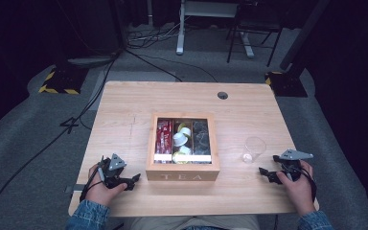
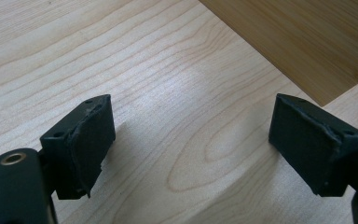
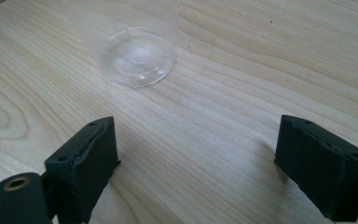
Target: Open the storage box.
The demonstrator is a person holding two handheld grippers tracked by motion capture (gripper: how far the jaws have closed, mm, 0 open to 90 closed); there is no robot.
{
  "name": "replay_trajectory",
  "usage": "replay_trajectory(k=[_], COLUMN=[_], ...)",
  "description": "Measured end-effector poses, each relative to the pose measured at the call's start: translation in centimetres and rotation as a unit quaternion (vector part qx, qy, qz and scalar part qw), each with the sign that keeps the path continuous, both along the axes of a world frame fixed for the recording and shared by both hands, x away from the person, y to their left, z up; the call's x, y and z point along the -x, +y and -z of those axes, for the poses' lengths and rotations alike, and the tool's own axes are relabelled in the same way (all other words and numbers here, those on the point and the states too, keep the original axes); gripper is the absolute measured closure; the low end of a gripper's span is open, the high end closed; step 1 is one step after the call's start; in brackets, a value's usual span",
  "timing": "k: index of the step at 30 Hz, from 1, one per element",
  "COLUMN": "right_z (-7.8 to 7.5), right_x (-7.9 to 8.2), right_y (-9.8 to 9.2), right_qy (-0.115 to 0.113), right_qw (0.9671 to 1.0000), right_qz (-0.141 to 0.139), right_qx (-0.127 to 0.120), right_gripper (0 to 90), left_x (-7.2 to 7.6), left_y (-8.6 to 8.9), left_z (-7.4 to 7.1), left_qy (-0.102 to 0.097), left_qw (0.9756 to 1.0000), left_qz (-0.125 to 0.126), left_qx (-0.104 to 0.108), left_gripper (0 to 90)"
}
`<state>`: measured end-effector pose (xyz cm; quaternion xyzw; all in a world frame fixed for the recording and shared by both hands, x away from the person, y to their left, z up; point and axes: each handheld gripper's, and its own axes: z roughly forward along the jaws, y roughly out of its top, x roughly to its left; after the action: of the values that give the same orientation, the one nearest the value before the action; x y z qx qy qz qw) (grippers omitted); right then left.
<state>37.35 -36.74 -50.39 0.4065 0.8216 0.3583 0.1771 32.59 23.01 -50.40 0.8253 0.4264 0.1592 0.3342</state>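
a wooden tea box [image 1: 182, 175] sits at the middle of the light wooden table [image 1: 124, 100], its glass lid closed and the word tea on its front wall. through the lid three compartments show: red packets [image 1: 163, 135] on the left, white and green pods [image 1: 182, 139] in the middle, and dark items in the right one, too small to tell what they are.

the left gripper [image 1: 135, 179] lies low on the table just beside the box's front left corner, held in the person's left hand [image 1: 100, 188]. in the left gripper view its jaws stand wide apart with bare table between them, holding nothing, and the box's side wall fills the upper right corner.

the right gripper [image 1: 262, 172] rests near the table's right edge, pointing toward the box. its jaws are also spread wide and empty. a clear empty glass [image 1: 254, 149] stands upright just ahead of it, between this gripper and the box, apart from both.
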Motion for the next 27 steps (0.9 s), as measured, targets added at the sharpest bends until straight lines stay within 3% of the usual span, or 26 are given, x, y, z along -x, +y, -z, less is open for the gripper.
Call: replay_trajectory(k=[7,9,12,17,19,23,24,27], right_z=[0.0,0.0,0.0,0.0,0.0,0.0,0.0,0.0], right_x=[0.0,0.0,0.0,0.0,0.0,0.0,0.0,0.0], right_y=[0.0,0.0,0.0,0.0,0.0,0.0,0.0,0.0], right_qy=[0.0,0.0,0.0,0.0,0.0,0.0,0.0,0.0], right_qw=[1.0,1.0,1.0,1.0,1.0,1.0,1.0,1.0], right_qz=[0.001,0.001,0.002,0.001,0.002,0.002,0.002,0.002], right_qx=[0.0,0.0,0.001,0.001,0.001,0.001,0.001,0.001], right_gripper=[12.7,12.7,12.7,12.7,12.6,12.7,12.7,12.6], left_x=[-0.1,-0.2,-0.4,-0.3,-0.2,-0.1,0.0,0.1], left_y=[0.1,0.2,0.5,0.5,0.2,0.2,0.2,0.3], left_z=[0.0,-0.1,-0.7,-2.1,-3.3,-4.2,-4.9,-5.3], left_qy=[-0.001,-0.001,0.016,0.001,-0.009,-0.014,-0.015,-0.019], left_qw=[1.0,1.0,0.9999,1.0,0.9998,0.9995,0.9986,0.998], left_qz=[0.004,0.006,0.002,0.0,0.006,0.013,0.015,0.016], left_qx=[0.002,-0.002,-0.003,0.002,0.014,0.024,0.048,0.058], left_gripper=[14.9,18.9,24.5,27.1,27.5,28.1,28.4,29.1])
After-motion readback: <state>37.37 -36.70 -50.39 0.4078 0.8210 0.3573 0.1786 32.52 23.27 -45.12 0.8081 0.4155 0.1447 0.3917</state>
